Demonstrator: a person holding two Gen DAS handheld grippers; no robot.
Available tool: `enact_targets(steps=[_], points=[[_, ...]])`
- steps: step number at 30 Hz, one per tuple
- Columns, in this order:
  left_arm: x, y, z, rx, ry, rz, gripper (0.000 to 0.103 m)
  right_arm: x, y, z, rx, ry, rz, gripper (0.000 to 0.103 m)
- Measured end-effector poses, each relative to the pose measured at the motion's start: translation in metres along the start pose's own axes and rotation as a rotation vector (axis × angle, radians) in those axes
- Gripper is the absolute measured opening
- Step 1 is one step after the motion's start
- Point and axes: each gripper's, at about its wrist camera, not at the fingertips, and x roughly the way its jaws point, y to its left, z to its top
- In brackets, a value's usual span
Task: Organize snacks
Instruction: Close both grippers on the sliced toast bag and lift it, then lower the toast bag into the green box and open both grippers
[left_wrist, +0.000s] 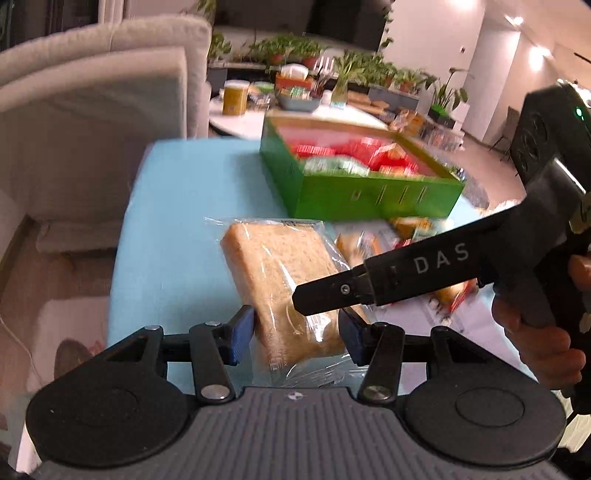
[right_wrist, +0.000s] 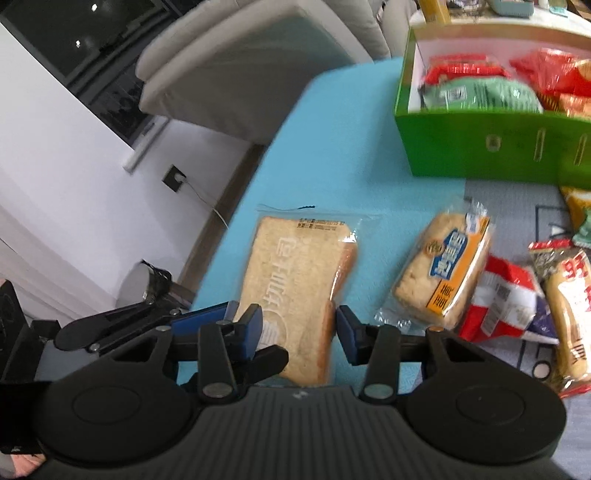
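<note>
A clear-wrapped slice of brown bread (left_wrist: 280, 273) lies on the blue table (left_wrist: 177, 206). My left gripper (left_wrist: 295, 334) is open with its blue pads on either side of the bread's near end. My right gripper (right_wrist: 299, 332) is open around the same bread (right_wrist: 299, 266), and its black arm (left_wrist: 413, 273) crosses over the bread in the left wrist view. The left gripper's fingers (right_wrist: 199, 321) show at the bread's left side in the right wrist view. A green box (left_wrist: 354, 184), also in the right wrist view (right_wrist: 480, 147), holds red and green snack packets at the far side.
More packets lie right of the bread: an orange-labelled bread pack (right_wrist: 447, 273), a red-and-white bag (right_wrist: 506, 299) and others (right_wrist: 569, 314). A grey sofa (left_wrist: 96, 110) stands left of the table. The table's left edge (right_wrist: 236, 236) drops to the floor.
</note>
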Motion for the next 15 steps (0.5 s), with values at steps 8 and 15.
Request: enact_targets(steps=[8, 15], points=[[0.004, -0.033, 0.051, 0.095, -0.100, -0.035, 0.047, -0.053, -0.019, 0.021, 0.015, -0.154, -0.001, 0.044], [0.032, -0.056, 0.096, 0.115, -0.147, -0.073, 0.047, -0.071, -0.038, 0.053, 0.030, -0.257, -0.040, 0.044]])
